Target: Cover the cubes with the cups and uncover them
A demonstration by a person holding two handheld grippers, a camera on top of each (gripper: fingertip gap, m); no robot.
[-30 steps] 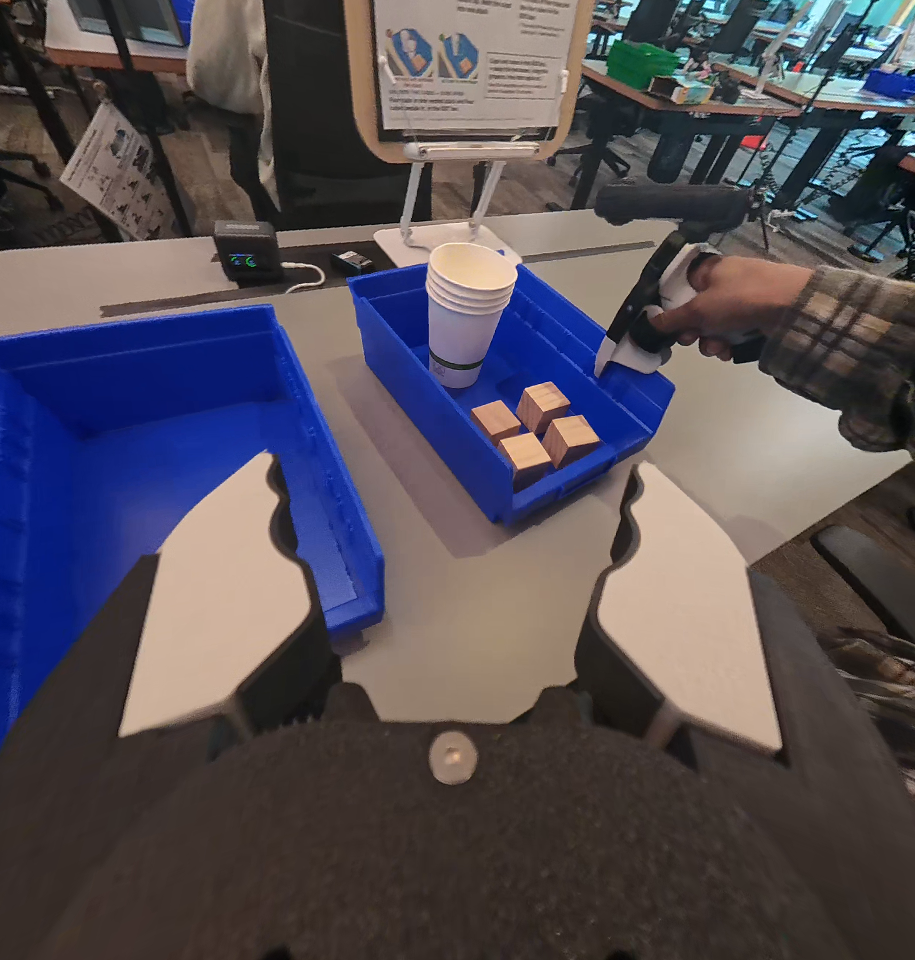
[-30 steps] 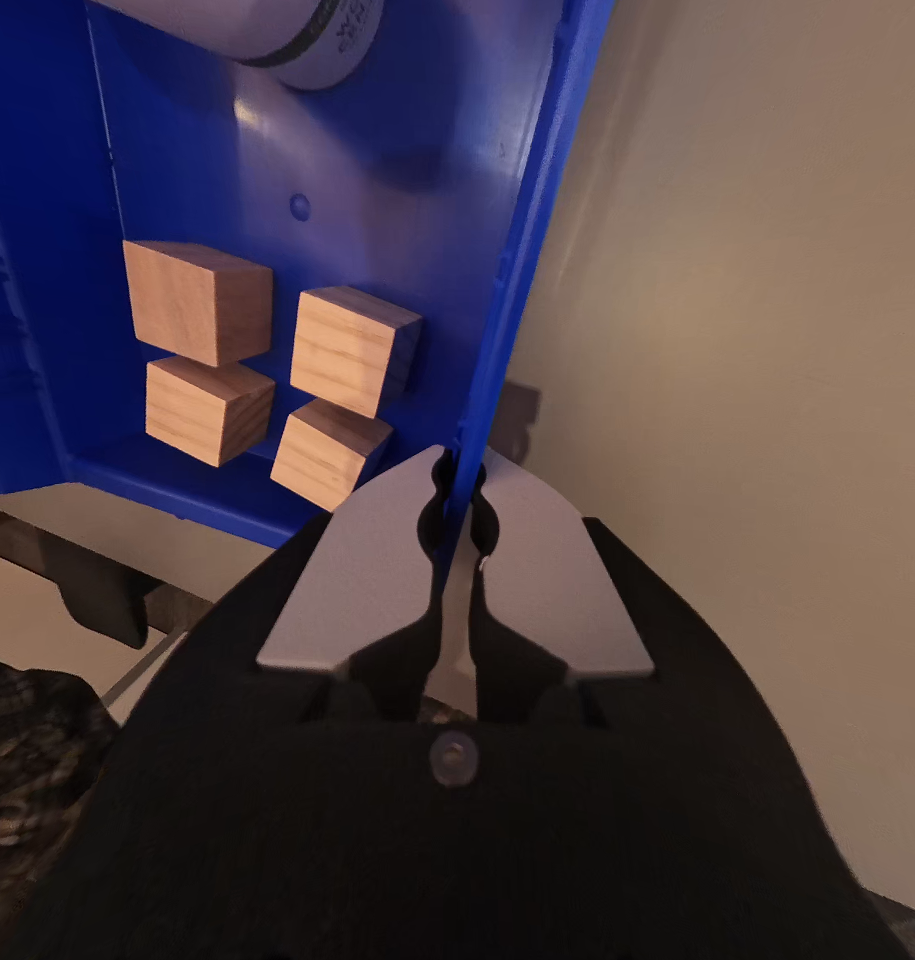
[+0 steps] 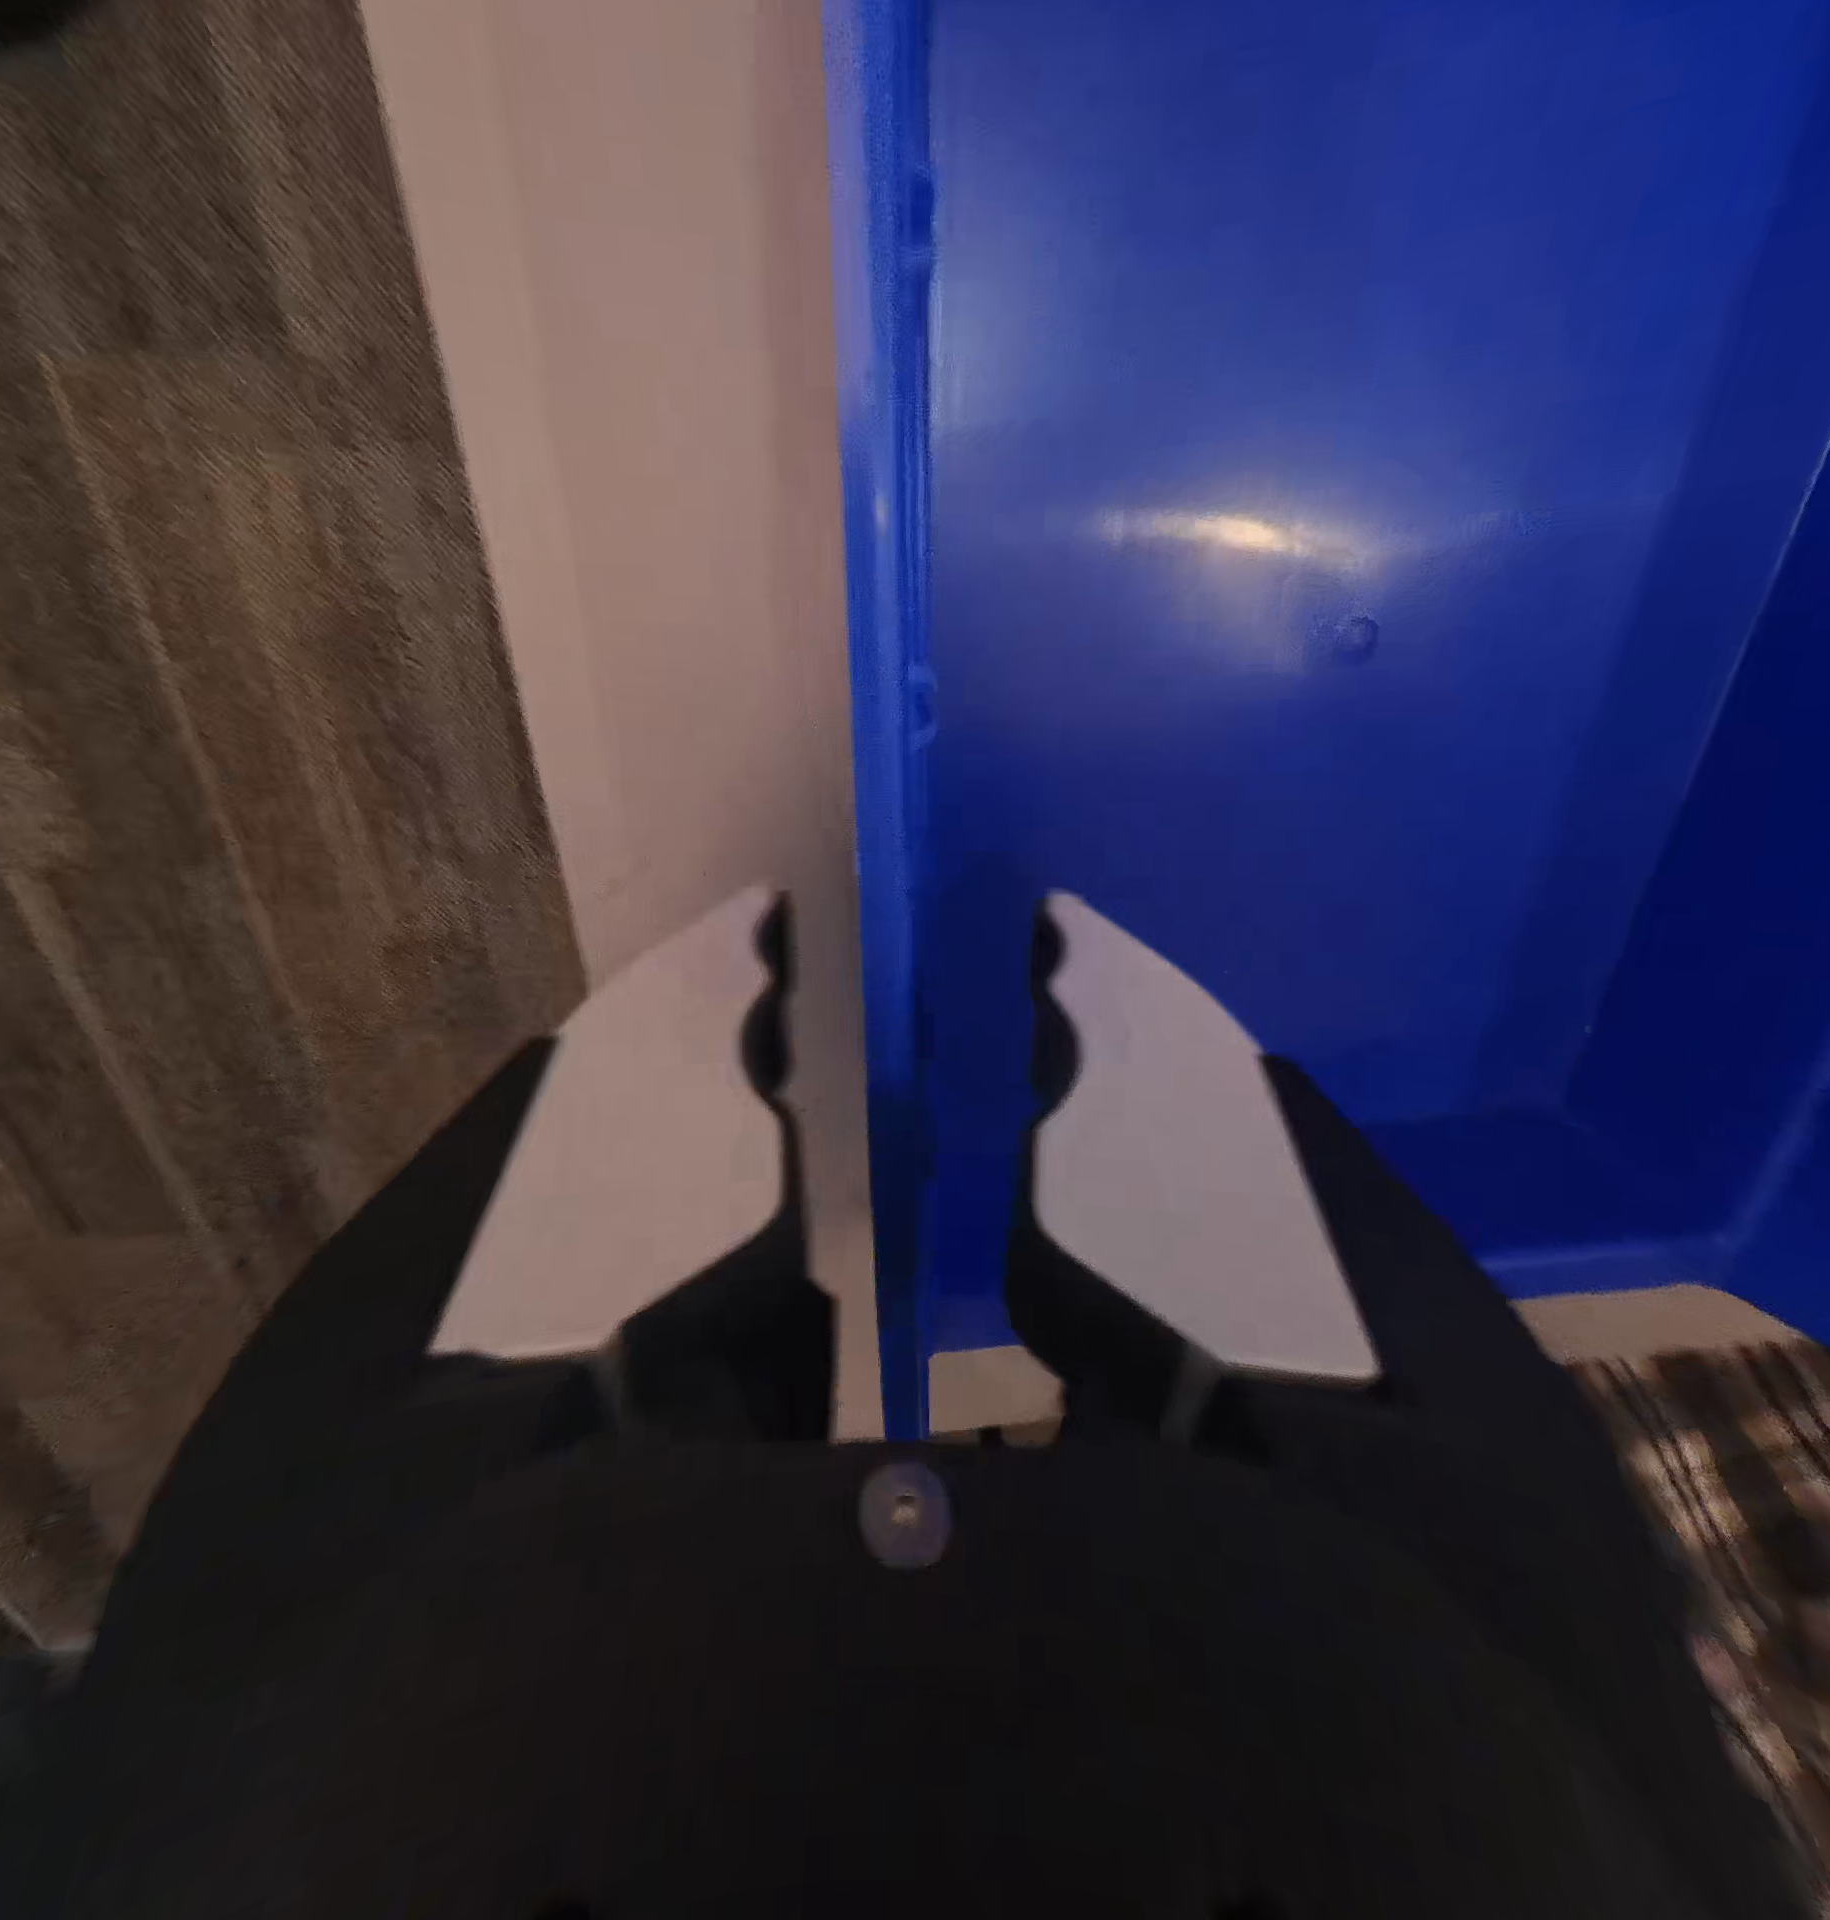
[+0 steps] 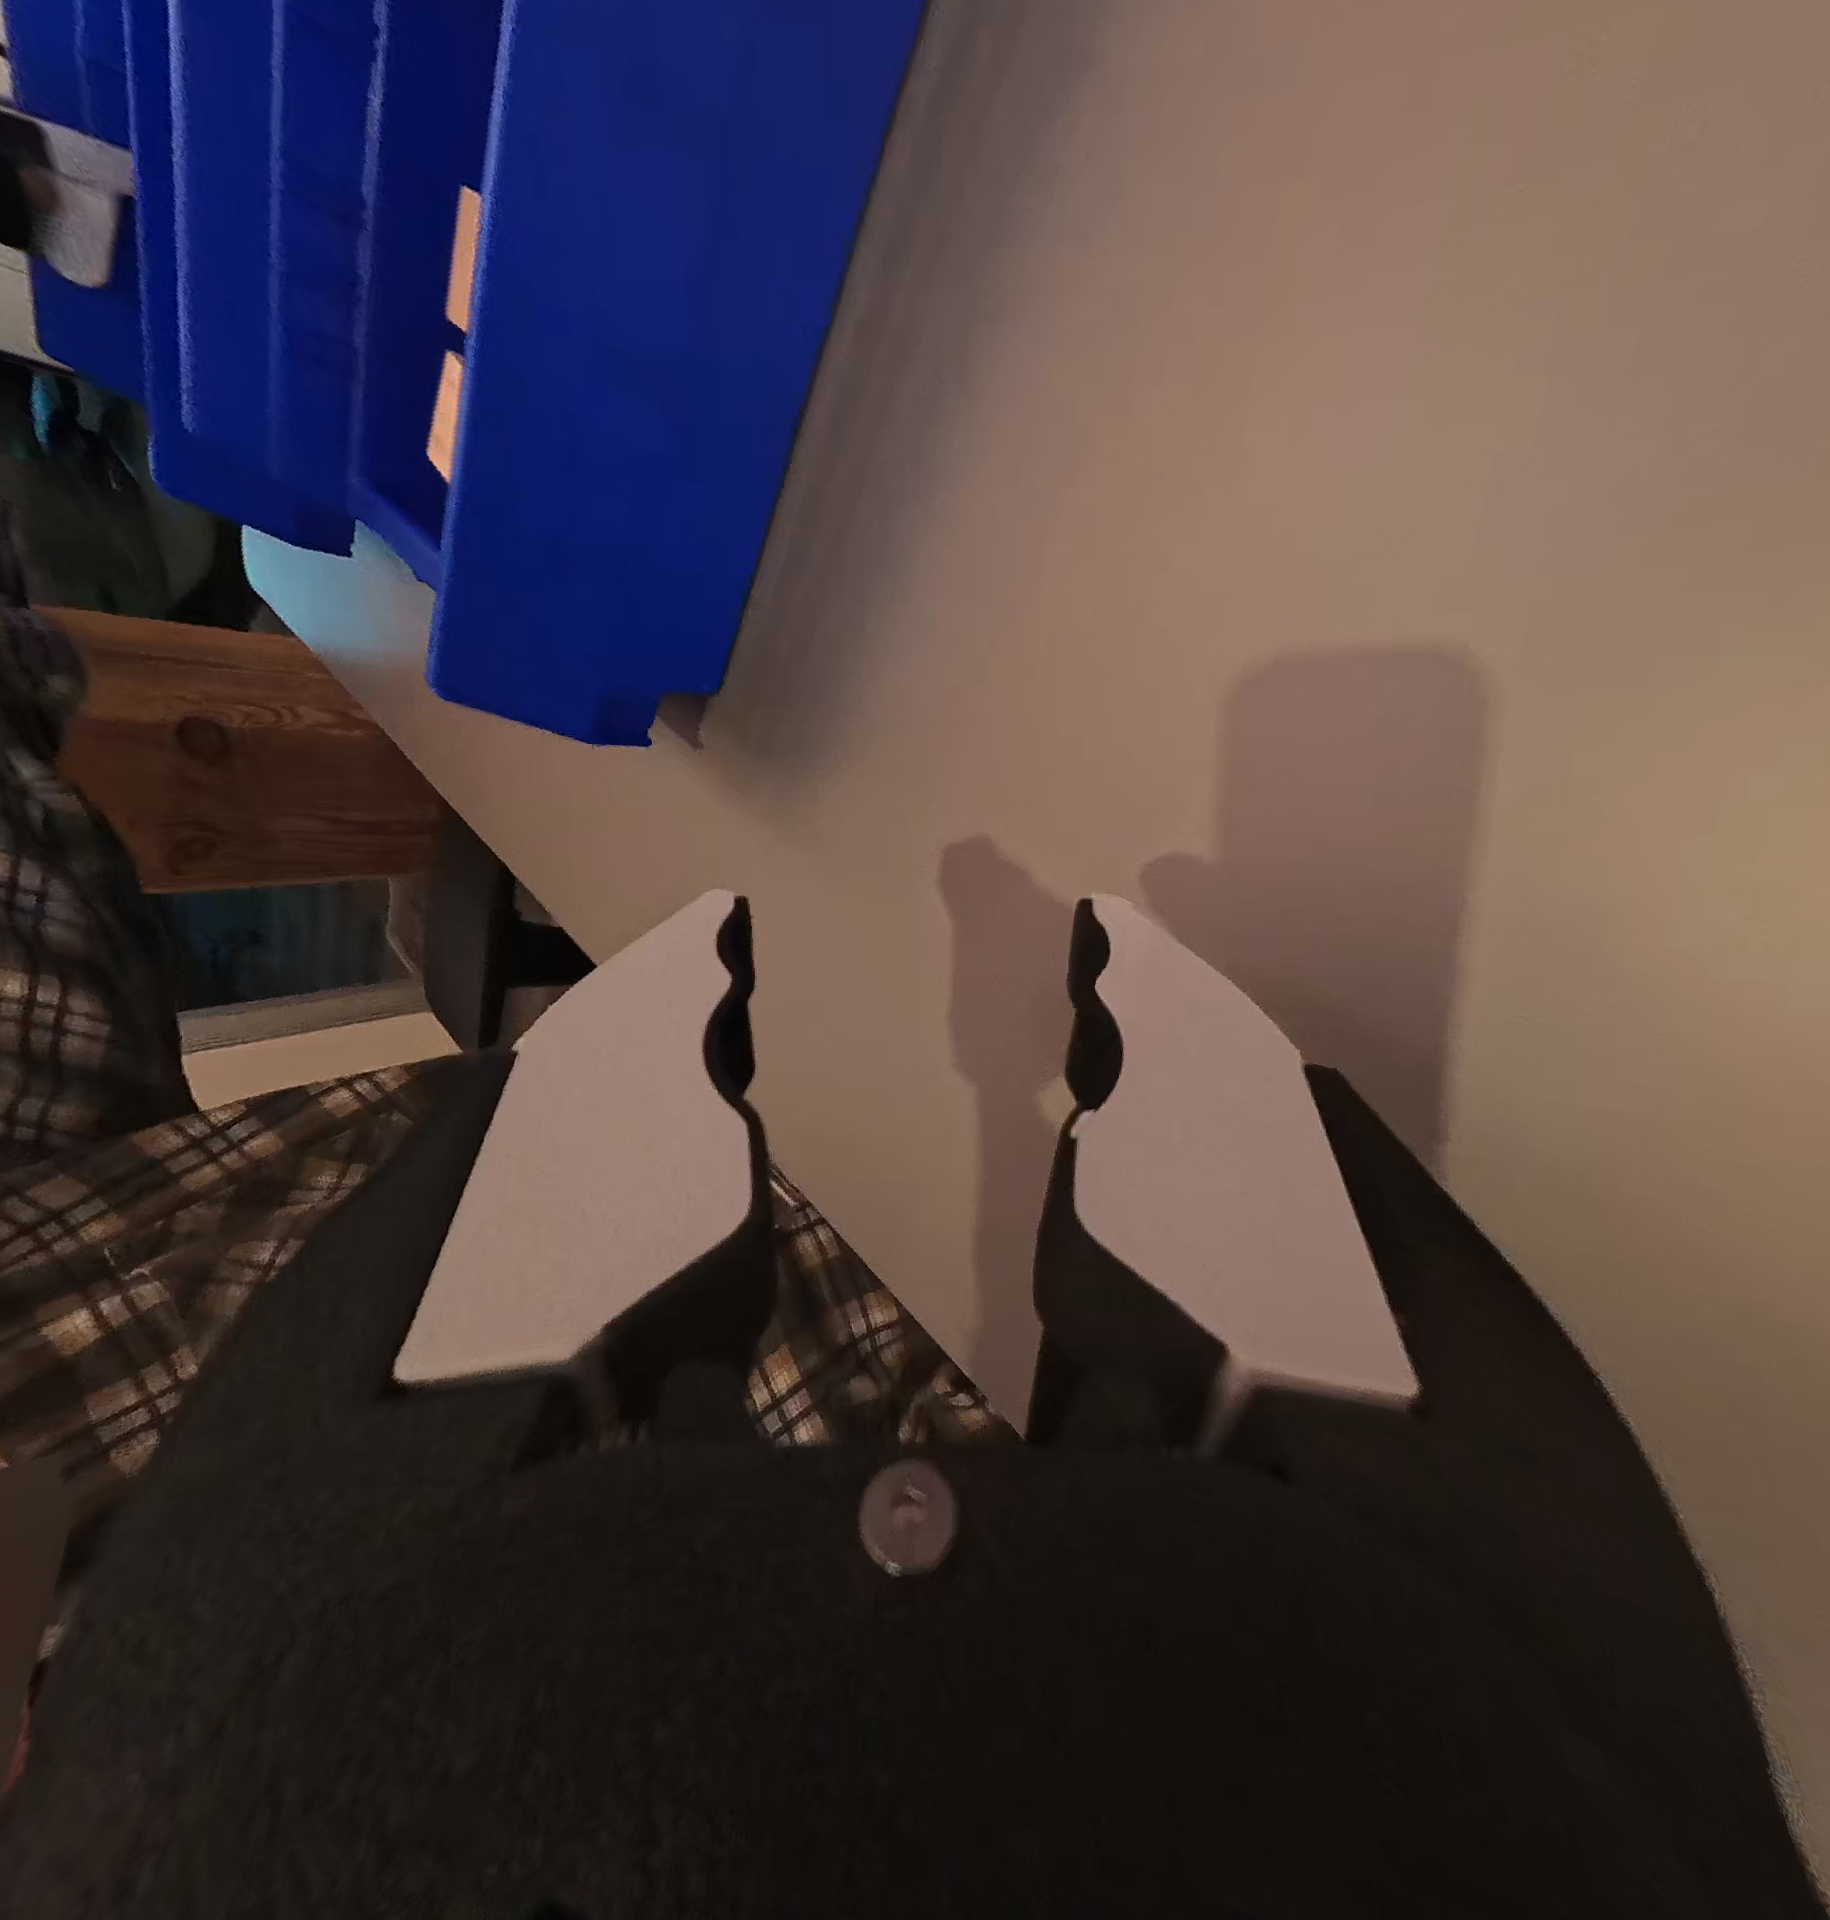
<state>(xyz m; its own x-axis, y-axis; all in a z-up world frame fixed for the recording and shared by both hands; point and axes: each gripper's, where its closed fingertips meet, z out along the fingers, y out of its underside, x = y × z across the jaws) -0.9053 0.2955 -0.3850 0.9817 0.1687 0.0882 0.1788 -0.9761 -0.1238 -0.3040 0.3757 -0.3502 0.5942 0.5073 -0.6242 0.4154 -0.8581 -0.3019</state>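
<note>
The left tool (image 3: pixel 909 914) has its jaws apart and straddles the side wall of a blue bin (image 3: pixel 1306 727): one finger (image 3: pixel 672 1122) sits outside over the bench (image 3: pixel 662 520), the other inside over the bin's floor, and neither visibly touches the wall. It points down steeply along that wall. The part of the bin floor in view is bare and glossy, with a bright glare patch and a small moulded dot. No brand, label or writing can be read in either view. Left of the bench's edge lies grey-brown carpet (image 3: pixel 194 675), and a blurred patch of plaid cloth (image 3: pixel 1763 1558) shows at lower right. The right tool (image 4: pixel 911 914) also has its jaws apart and holds nothing; it hangs over the bare beige bench near its front edge, and its fingers cast shadows on the surface ahead. Up and to the left stands a second blue bin (image 4: pixel 620 416), well apart from this tool, seen from outside; through slots in its end wall show slivers of pale wood, the cubes (image 4: pixel 459 312). Another blue bin side lies farther left. No cups can be seen. Plaid cloth (image 4: pixel 111 1195) fills the lower left beside this tool, with a wooden board (image 4: pixel 236 748) beyond the bench edge.
</note>
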